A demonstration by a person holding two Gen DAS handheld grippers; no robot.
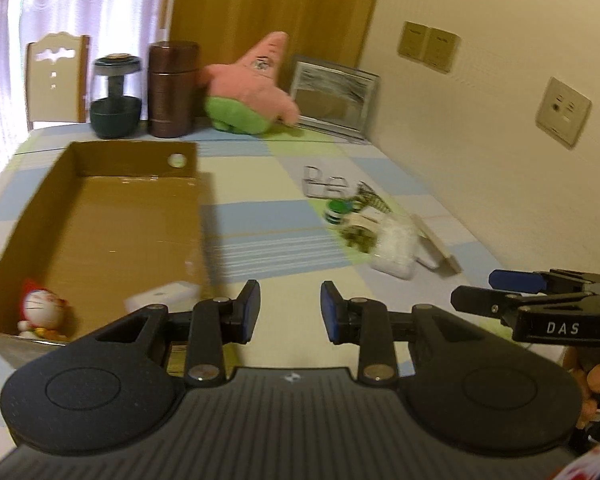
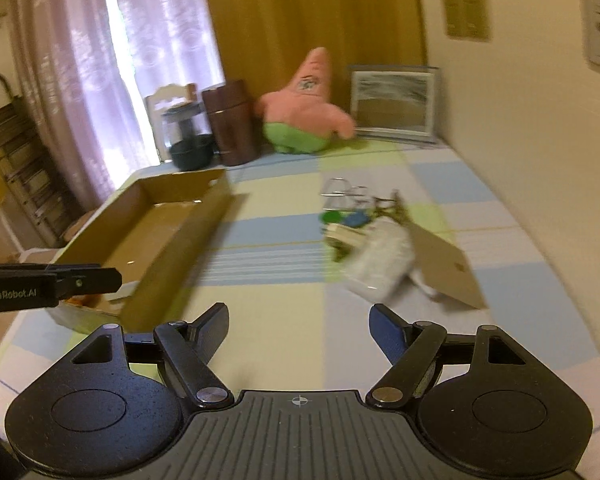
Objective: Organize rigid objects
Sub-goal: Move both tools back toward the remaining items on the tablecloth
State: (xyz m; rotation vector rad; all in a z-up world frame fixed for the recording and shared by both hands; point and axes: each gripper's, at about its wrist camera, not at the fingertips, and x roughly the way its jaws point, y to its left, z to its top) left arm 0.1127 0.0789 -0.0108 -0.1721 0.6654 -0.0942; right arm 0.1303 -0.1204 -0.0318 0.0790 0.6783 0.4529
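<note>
Checked tablecloth (image 1: 260,216) against a cream wall (image 1: 480,120), curtain (image 2: 72,80) at upper left. Box (image 1: 132,152) at left, pile of small objects (image 1: 364,228) right of centre, well apart. Only in the left view: doll (image 1: 42,312) in the box's lower-left corner. Only in the right view: ladder (image 2: 16,168) at far left. Left gripper (image 1: 290,312) closed down to a narrow gap, empty; right gripper (image 2: 298,328) spread wide, empty.

Cardboard box (image 1: 100,216): matt brown paperboard. Starfish toy (image 1: 252,84): soft plush cloth. Canister (image 1: 172,90): brown, dull metallic sheen.
</note>
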